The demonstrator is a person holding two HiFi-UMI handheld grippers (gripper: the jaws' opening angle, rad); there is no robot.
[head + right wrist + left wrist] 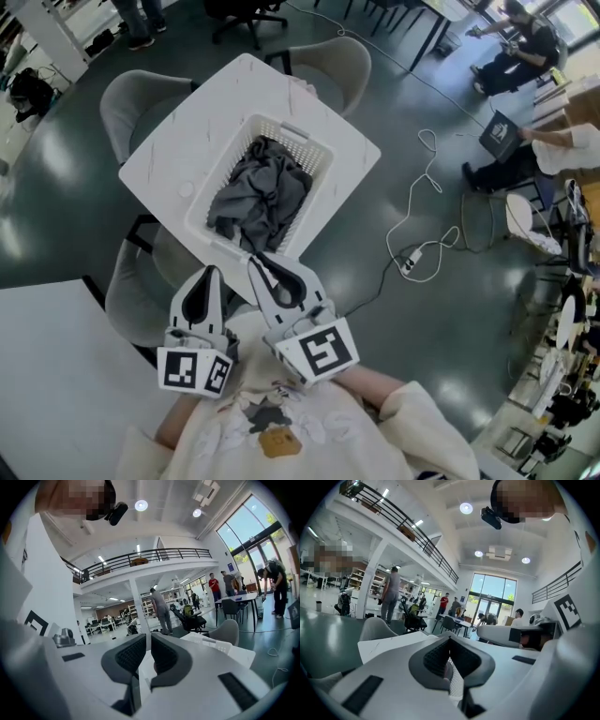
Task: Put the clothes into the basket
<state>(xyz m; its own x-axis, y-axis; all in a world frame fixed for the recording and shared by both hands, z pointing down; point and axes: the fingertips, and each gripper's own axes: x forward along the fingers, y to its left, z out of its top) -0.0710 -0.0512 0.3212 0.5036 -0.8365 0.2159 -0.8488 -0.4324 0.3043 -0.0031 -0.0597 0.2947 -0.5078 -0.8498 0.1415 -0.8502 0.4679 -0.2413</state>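
- Your left gripper (210, 274) sits at the lower centre of the head view, just below the near edge of the table. Its fingers (436, 658) are pressed together with nothing between them.
- Your right gripper (255, 262) is just beside it, to the right in the frame, with its tip near the basket's closest rim in the picture. Its fingers (129, 656) are also closed and hold nothing.
- Both grippers are close to your chest and point toward the table.
- The grey clothes (258, 192) lie crumpled inside the white slatted laundry basket (314, 150) at the centre of the frame and fill most of it.
- The basket stands on a white square table (216, 103), which sits like a diamond in the picture.
- Grey chairs ring that table: one at upper left (131, 94), one at the top (342, 61), and one at lower left (127, 295) partly tucked under it.
- A white cable (422, 202) loops over the dark floor at the right and ends at a power strip (410, 264).
- A second white table (56, 375) fills the lower left corner.
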